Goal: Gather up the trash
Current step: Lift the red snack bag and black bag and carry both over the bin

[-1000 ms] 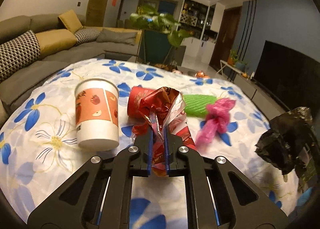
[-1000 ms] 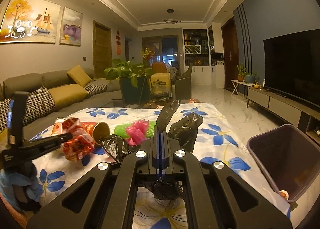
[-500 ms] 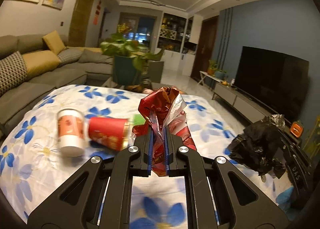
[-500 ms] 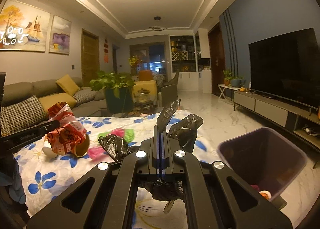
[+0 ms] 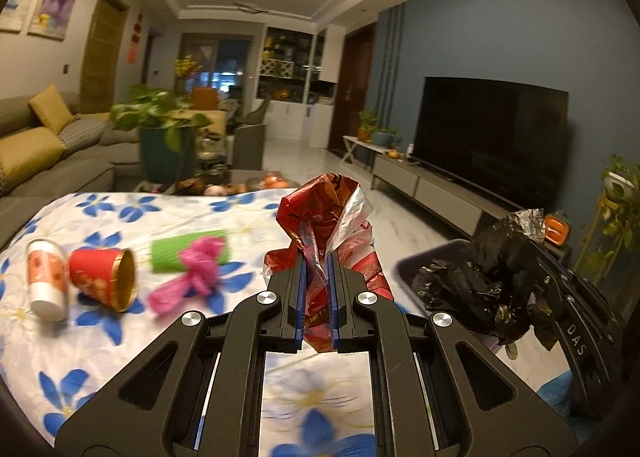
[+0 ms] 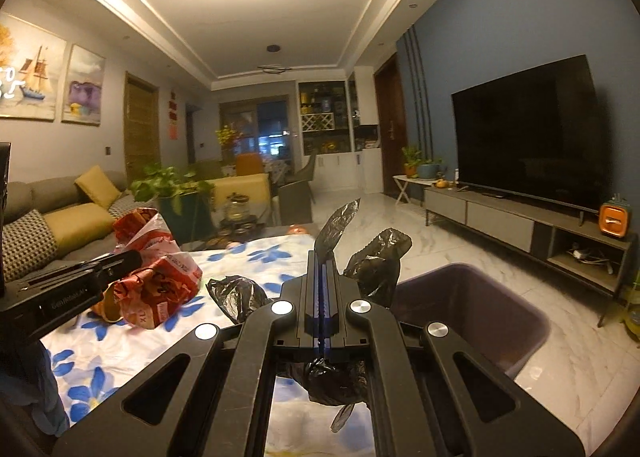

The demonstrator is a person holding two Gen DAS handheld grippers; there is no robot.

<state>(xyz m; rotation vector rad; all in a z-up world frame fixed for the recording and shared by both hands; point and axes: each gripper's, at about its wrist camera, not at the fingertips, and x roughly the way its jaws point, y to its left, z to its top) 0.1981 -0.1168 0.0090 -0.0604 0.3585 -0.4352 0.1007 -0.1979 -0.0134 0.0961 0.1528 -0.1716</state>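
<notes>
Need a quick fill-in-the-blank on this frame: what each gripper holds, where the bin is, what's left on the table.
1. The left gripper is shut on a crumpled ____ wrapper.
2. The right gripper is shut on a ____ plastic bag.
3. The bin stands on the ____ beside the table.
4. The red cup lies on its ____.

Missing words: red; black; floor; side

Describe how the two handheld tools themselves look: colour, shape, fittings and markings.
Both the left tool and the right tool are matte black, with angular linkage arms cut with slotted openings, round silver bolts at the joints, and flat fingers lined with blue pads. Seen from the side, each body carries small white lettering. No cables or sleeves show.
</notes>
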